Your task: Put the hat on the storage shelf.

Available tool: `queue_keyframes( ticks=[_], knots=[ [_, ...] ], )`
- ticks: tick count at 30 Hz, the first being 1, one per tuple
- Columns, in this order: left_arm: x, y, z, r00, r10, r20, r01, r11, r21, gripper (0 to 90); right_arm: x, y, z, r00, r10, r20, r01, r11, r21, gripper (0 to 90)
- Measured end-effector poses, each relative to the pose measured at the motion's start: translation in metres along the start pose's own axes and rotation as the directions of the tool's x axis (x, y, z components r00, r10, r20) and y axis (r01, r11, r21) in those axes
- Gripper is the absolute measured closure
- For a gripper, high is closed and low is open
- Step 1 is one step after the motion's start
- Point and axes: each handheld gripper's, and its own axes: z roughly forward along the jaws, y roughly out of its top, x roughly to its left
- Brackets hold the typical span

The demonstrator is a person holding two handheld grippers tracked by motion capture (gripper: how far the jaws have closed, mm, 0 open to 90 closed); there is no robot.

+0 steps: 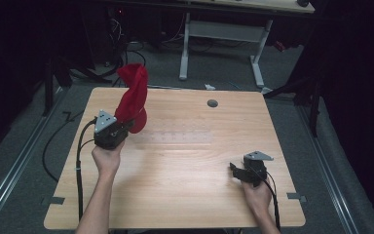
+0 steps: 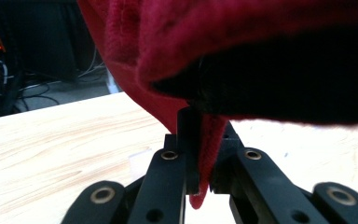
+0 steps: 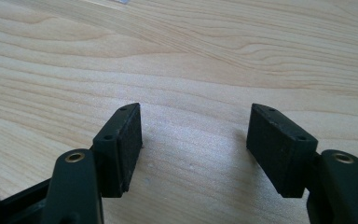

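A red cloth [image 1: 133,95] is held up over the left part of the wooden table [image 1: 175,165], standing in a twisted column above my left gripper [image 1: 126,127]. In the left gripper view the jaws are shut on a fold of the red cloth [image 2: 205,144], and the rest of it drapes over the top of that view. My right gripper [image 1: 235,171] rests low over the table's right front part. Its jaws stand wide apart in the right gripper view, with my right gripper [image 3: 195,140] holding only bare wood between its pads.
A round grey grommet [image 1: 212,103] sits near the table's far edge. A strip of clear tape [image 1: 175,138] lies across the middle. Beyond the table stands a white desk frame [image 1: 221,34] with cables on the dark floor.
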Motion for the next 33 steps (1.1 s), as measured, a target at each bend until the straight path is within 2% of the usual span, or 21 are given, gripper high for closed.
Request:
queue_keyframes(
  ticks=[5,10,21,28,30,33],
  knots=[
    [0.004,-0.004,0.000,0.9999,-0.006,-0.015,0.006,1.0000,-0.004,85.7,0.000,0.000,0.000,1.0000,0.000,0.000,0.000,1.000,0.000,35.9],
    [0.008,-0.009,0.000,0.9990,0.011,-0.044,-0.010,0.9999,0.013,85.7,0.000,0.000,0.000,1.0000,0.000,0.000,0.000,1.000,0.000,35.9],
    [0.004,-0.016,0.002,0.9967,0.053,-0.061,-0.051,0.9984,0.025,85.7,0.000,0.000,0.000,1.0000,0.000,0.000,0.000,1.000,0.000,35.9],
    [0.002,-0.016,0.001,0.9966,0.040,-0.072,-0.039,0.9991,0.020,85.6,0.000,0.000,0.000,1.0000,0.001,0.000,-0.001,1.000,0.000,35.9],
    [0.001,-0.017,0.002,0.9964,0.027,-0.080,-0.025,0.9992,0.031,85.7,0.000,0.000,0.000,1.0000,0.001,0.000,-0.001,1.000,0.000,35.9],
    [0.001,-0.021,0.003,0.9954,0.028,-0.092,-0.024,0.9989,0.041,85.6,0.000,0.000,0.000,1.0000,0.001,0.000,-0.001,1.000,0.000,35.8]
  ],
)
